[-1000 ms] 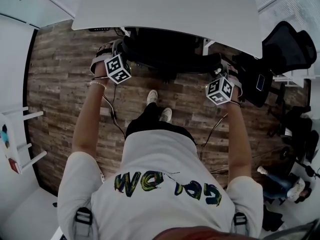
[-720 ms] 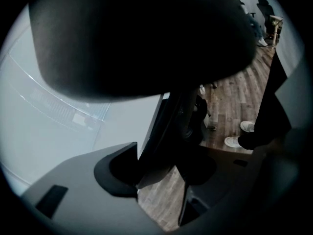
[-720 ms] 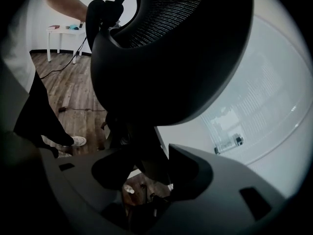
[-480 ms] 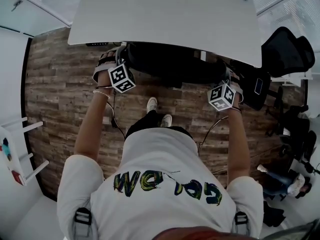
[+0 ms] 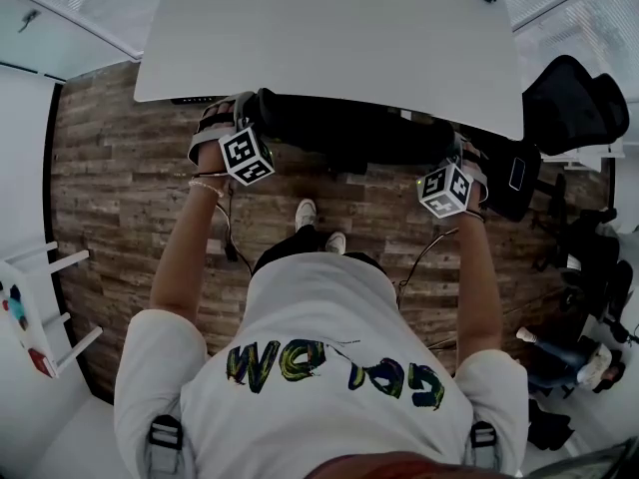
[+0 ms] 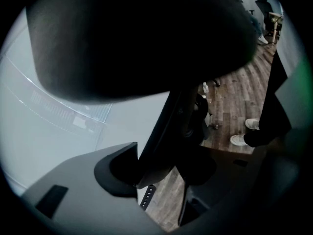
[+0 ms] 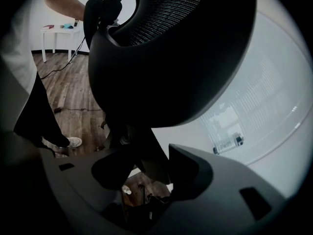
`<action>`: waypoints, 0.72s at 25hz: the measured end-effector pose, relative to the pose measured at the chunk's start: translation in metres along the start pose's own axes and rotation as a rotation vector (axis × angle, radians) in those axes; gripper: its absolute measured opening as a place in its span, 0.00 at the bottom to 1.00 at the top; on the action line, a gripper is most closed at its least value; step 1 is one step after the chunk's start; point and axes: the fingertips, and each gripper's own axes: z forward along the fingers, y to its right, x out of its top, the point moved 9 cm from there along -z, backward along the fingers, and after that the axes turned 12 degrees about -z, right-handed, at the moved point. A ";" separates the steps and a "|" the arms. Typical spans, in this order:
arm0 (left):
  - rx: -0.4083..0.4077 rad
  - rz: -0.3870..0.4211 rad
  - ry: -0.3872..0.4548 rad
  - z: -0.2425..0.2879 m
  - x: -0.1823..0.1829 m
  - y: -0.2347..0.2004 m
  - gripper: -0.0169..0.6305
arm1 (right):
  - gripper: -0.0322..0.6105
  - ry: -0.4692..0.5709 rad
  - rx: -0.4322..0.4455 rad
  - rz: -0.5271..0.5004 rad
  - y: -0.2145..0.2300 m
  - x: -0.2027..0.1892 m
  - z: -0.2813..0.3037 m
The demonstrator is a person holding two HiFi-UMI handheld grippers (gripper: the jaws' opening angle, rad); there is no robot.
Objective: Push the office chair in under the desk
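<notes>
The black mesh-backed office chair [image 5: 339, 128] sits mostly under the white flat-topped bench [image 5: 329, 28]. The jaws of the left gripper [image 6: 156, 173] and right gripper [image 7: 151, 173] clamp its backrest frame, spread wide. We judge that uneven pushing could swivel it against the bench edge.

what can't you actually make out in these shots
Office chair seat and wheels: head view, hidden under the desk.
Small items on the white side table: head view, too small, partly cut by the left edge.
Chair back's surface: left gripper view, too close and dark.
</notes>
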 end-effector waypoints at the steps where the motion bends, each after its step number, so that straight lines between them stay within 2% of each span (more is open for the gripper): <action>1: -0.001 0.001 0.000 0.001 0.000 -0.001 0.39 | 0.39 0.001 0.001 -0.001 0.001 0.000 0.002; 18: -0.004 0.008 0.006 0.015 0.009 -0.011 0.39 | 0.39 0.004 0.004 -0.004 0.015 -0.003 0.015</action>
